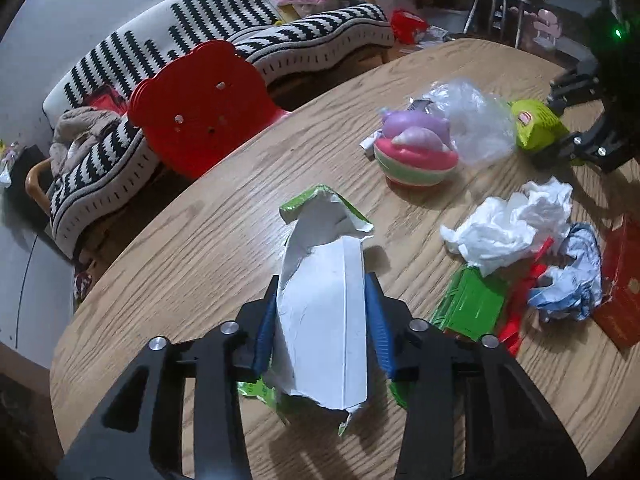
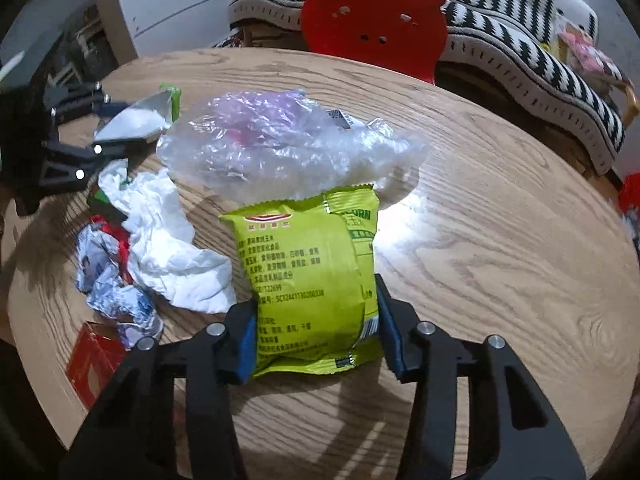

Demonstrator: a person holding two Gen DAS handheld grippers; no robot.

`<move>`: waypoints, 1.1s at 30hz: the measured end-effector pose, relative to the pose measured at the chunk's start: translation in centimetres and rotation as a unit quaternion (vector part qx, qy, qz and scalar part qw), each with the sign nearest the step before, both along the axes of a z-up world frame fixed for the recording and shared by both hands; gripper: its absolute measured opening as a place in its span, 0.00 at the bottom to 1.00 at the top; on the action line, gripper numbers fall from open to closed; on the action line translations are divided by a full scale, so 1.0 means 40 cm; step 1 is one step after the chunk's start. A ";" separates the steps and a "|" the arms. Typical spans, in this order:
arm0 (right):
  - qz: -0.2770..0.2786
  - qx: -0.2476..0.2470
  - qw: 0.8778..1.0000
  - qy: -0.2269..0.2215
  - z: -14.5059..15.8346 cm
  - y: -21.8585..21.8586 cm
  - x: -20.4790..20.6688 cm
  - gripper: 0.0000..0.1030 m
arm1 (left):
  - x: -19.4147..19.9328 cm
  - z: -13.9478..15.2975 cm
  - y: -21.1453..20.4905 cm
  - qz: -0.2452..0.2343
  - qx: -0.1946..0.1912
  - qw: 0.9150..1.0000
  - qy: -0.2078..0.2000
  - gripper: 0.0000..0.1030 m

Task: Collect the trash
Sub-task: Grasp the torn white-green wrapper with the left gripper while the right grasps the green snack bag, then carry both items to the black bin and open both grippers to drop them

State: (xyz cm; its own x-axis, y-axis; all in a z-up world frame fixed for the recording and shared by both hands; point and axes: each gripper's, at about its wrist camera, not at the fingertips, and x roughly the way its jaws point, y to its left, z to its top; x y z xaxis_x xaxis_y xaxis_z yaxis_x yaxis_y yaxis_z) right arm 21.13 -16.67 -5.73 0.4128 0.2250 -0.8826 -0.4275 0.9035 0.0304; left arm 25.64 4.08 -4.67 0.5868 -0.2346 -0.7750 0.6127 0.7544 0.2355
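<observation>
My left gripper [image 1: 322,292] is shut on a torn green wrapper with a white inside [image 1: 324,312], held over the round wooden table [image 1: 200,240]. My right gripper [image 2: 316,296] is shut on a yellow-green snack bag [image 2: 308,276]; it also shows in the left wrist view [image 1: 536,124]. On the table lie a clear plastic bag [image 2: 280,144], a crumpled white tissue [image 1: 508,228], a crumpled blue-white paper [image 1: 572,280], a green and red flattened packet [image 1: 476,300] and a red box [image 1: 620,300].
A pink, green and purple toy [image 1: 416,152] sits beside the clear bag. A red plastic chair [image 1: 204,108] stands at the table's far edge. Behind it is a black-and-white striped sofa [image 1: 224,28] with clothes and bags on it.
</observation>
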 end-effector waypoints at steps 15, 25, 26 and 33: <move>-0.101 0.065 0.992 -0.043 0.187 -0.072 -0.288 0.46 | -0.190 0.196 0.001 0.140 -0.091 0.986 -0.001 0.38; -0.163 0.074 0.981 -0.074 0.187 -0.197 -0.562 0.46 | -0.476 0.181 -0.237 0.141 -0.135 0.980 0.041 0.38; -0.167 0.071 0.980 -0.080 0.191 -0.213 -0.584 0.46 | -0.490 0.179 -0.260 0.134 -0.137 0.980 0.045 0.38; -0.206 0.067 0.973 -0.084 0.176 -0.348 -0.650 0.46 | -0.508 0.182 -0.438 0.102 -0.136 0.985 0.028 0.38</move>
State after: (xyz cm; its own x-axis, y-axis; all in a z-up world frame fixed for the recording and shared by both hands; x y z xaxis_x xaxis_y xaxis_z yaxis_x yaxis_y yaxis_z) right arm -4.85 -30.60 1.30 0.6276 0.1187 -0.7694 -0.0399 0.9919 0.1205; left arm 5.32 -13.45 2.61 0.6012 -0.3194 -0.7325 0.4488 0.8934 -0.0213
